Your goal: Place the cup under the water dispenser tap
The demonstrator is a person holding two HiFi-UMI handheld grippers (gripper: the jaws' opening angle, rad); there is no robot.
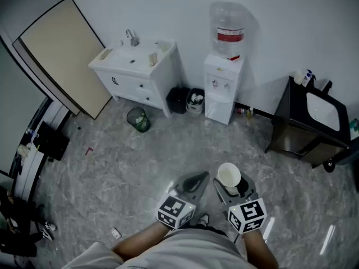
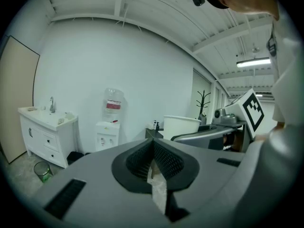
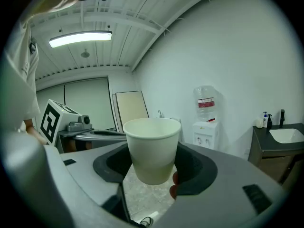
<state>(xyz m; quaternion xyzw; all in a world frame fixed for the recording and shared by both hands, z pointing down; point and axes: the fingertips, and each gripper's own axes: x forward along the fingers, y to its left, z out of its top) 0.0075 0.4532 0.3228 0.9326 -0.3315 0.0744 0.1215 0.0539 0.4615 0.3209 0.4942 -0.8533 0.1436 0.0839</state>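
A white paper cup (image 1: 228, 174) stands upright between the jaws of my right gripper (image 1: 231, 190), which is shut on it near the bottom centre of the head view. In the right gripper view the cup (image 3: 153, 148) fills the middle, with the dark pads (image 3: 195, 167) against its sides. My left gripper (image 1: 192, 181) is beside it on the left, shut and holding nothing; its jaws (image 2: 153, 148) meet at the tips. The white water dispenser (image 1: 222, 88) with a clear bottle (image 1: 228, 29) stands against the far wall, well ahead of both grippers.
A white sink cabinet (image 1: 137, 66) stands left of the dispenser, with a green waste bin (image 1: 138, 119) and a black bin (image 1: 178, 100) on the floor near it. A dark vanity (image 1: 311, 122) is at the right. A large board (image 1: 59, 55) leans on the left wall.
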